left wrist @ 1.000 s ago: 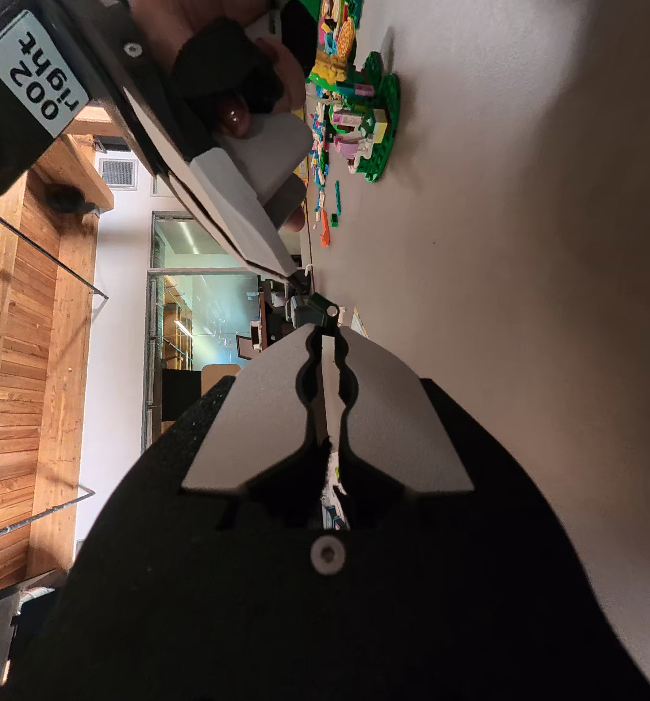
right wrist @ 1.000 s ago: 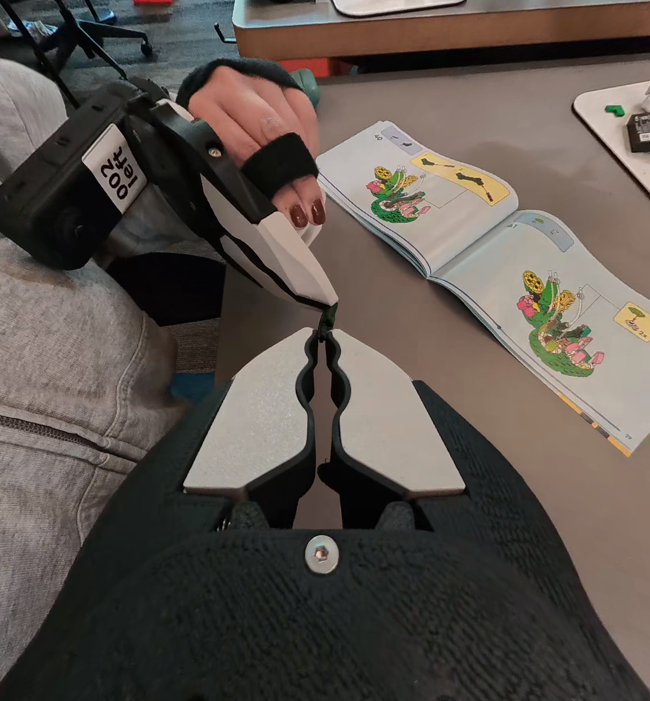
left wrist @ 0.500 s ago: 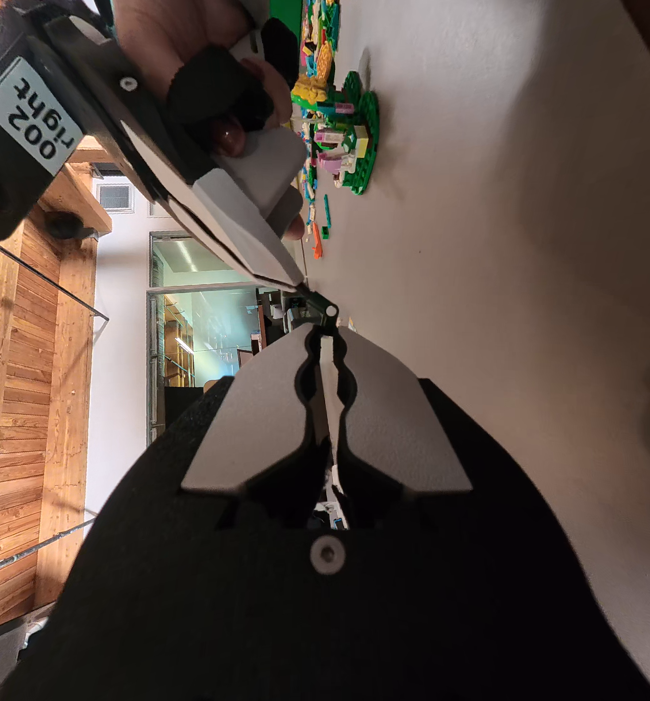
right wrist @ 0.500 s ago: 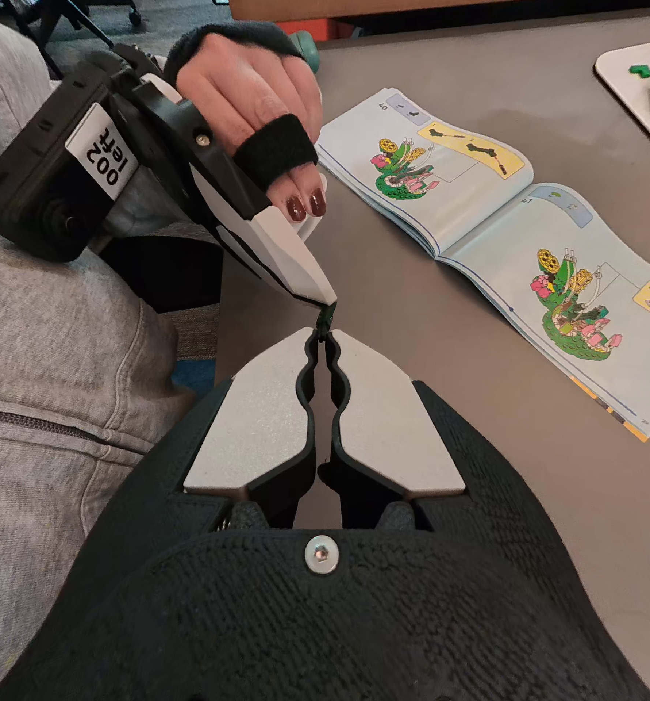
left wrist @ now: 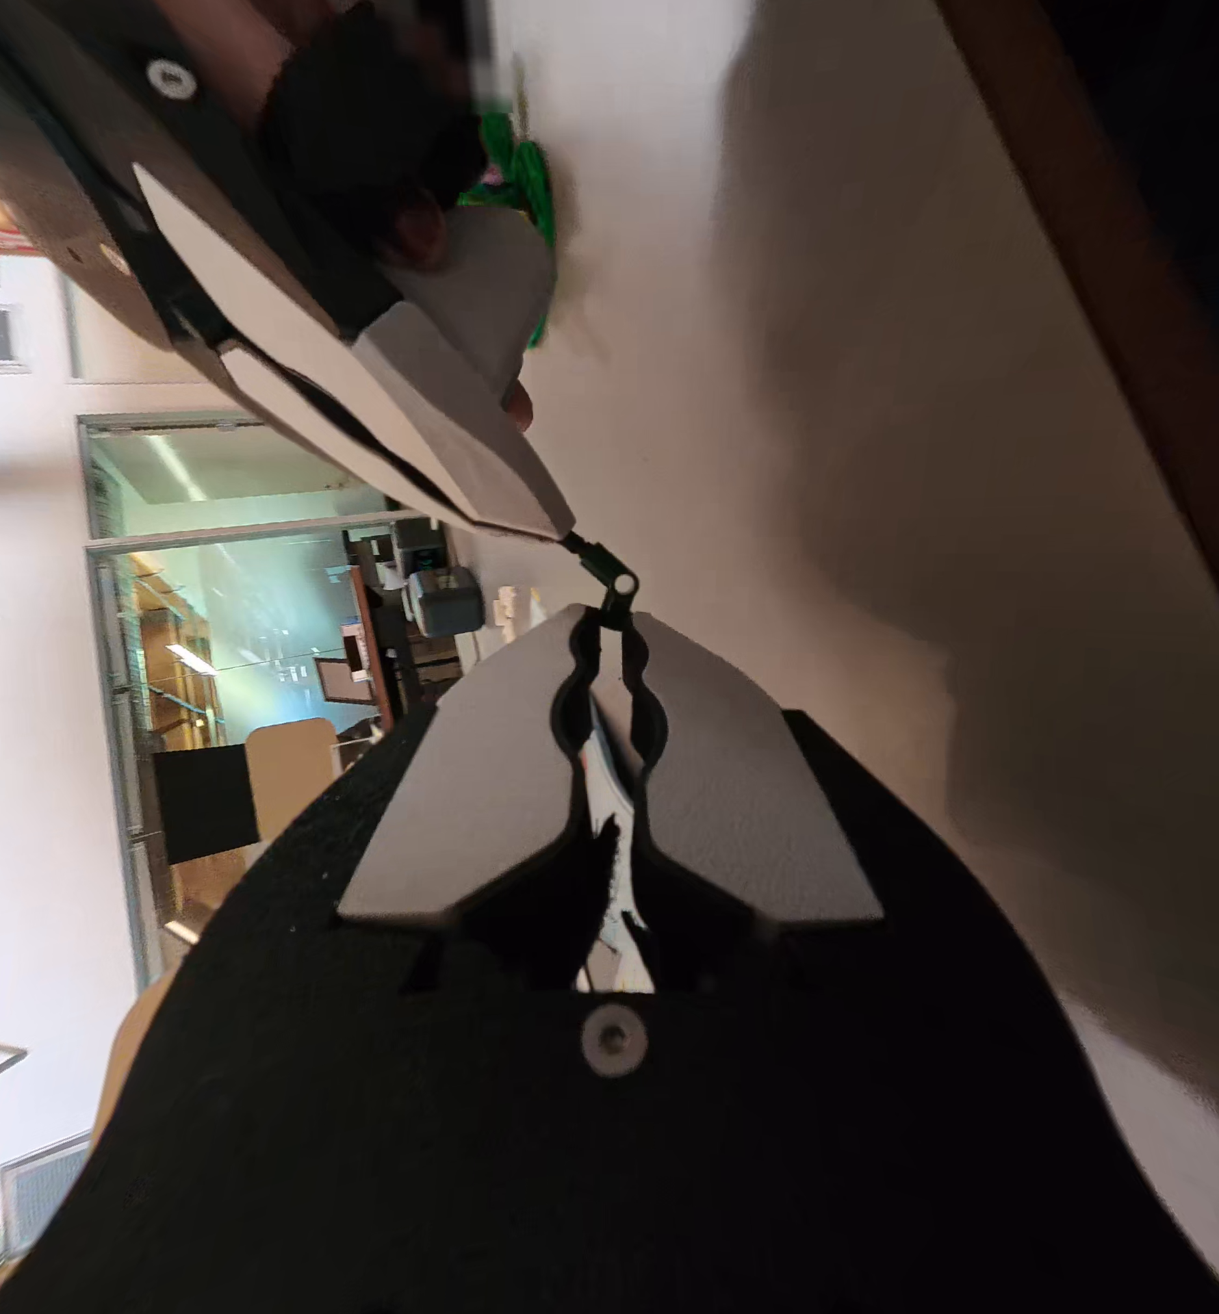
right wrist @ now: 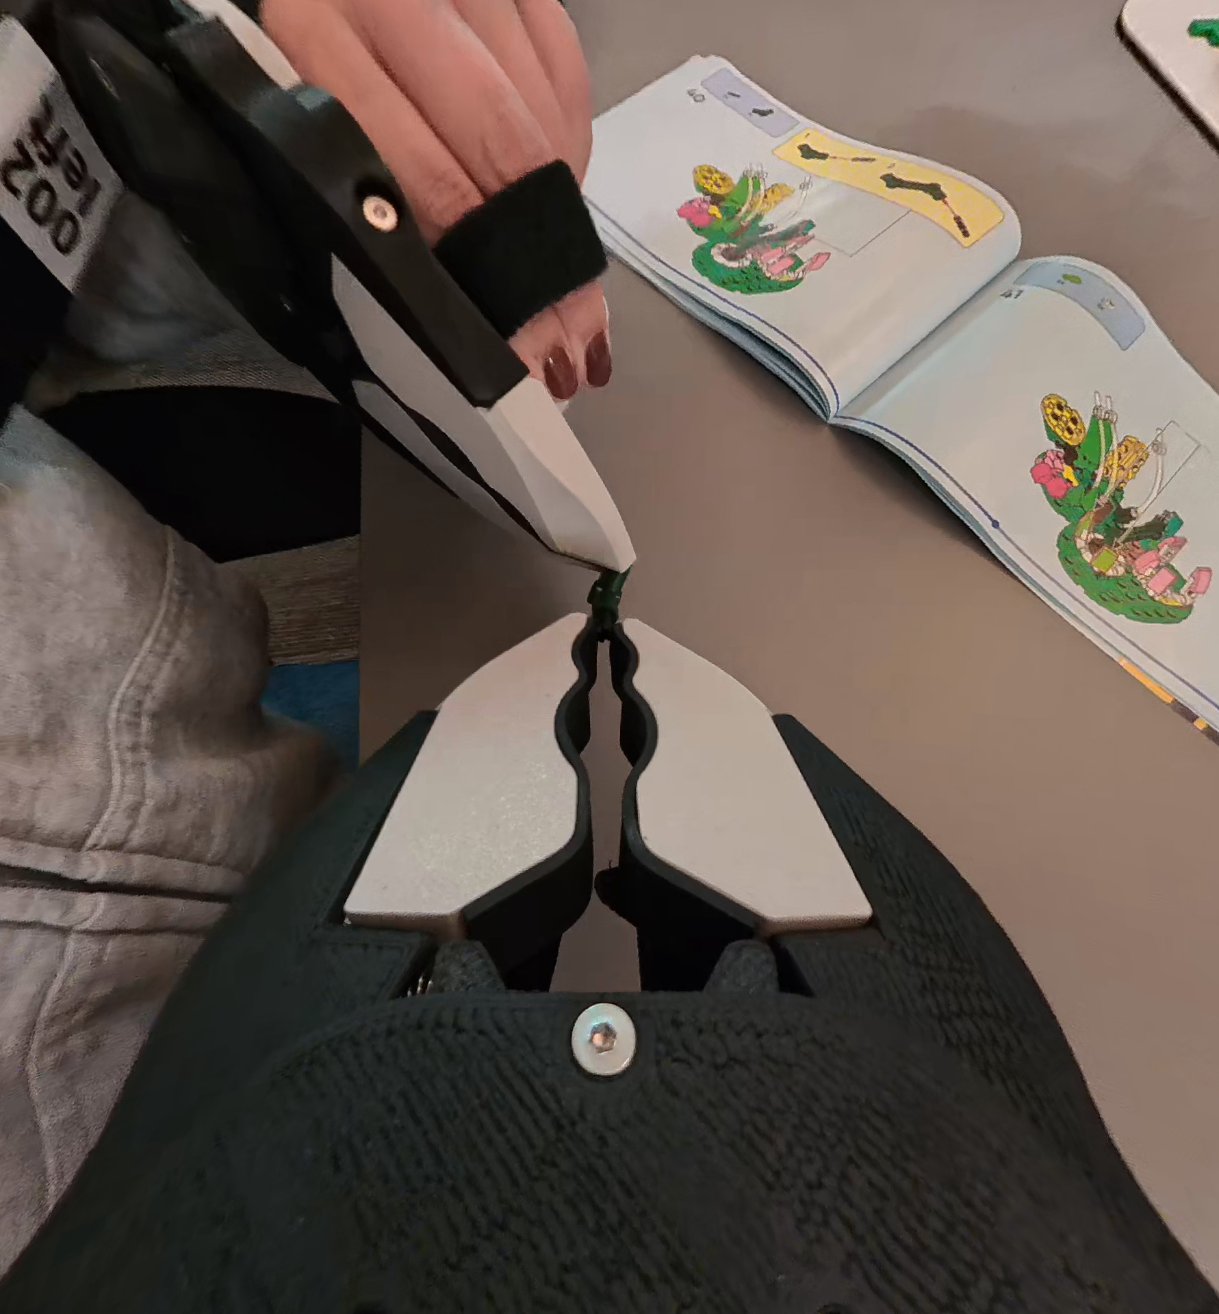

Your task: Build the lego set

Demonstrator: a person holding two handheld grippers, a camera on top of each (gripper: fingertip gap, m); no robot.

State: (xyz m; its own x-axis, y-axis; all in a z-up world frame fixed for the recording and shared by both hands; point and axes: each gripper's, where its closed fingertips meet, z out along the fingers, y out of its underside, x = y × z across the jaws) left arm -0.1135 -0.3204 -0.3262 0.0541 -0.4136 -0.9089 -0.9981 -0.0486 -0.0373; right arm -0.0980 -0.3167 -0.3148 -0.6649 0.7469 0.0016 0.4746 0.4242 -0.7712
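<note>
A small dark green lego stem piece [right wrist: 606, 594] hangs in the air between both gripper tips. My right gripper [right wrist: 605, 626] is shut on its near end. My left gripper [right wrist: 617, 563] comes in from the upper left, shut on its far end. In the left wrist view my left gripper [left wrist: 610, 615] pinches the green piece [left wrist: 620, 586] just below its ring end, and the right gripper [left wrist: 564, 532] holds the thin bar end. The two ends meet at a slight angle. The green lego build [left wrist: 536, 186] is blurred and mostly hidden behind the right gripper.
An open instruction booklet [right wrist: 912, 298] lies on the grey table [right wrist: 841, 640] to the right. A white tray [right wrist: 1175, 64] with a green piece [right wrist: 1209, 30] sits at the top right corner. A person's grey clothing [right wrist: 59, 711] fills the left, past the table edge.
Both grippers stay tip to tip on the green piece. The pair has shifted: the booklet slides right in the right view, and the build slips behind the right gripper in the now blurred left view.
</note>
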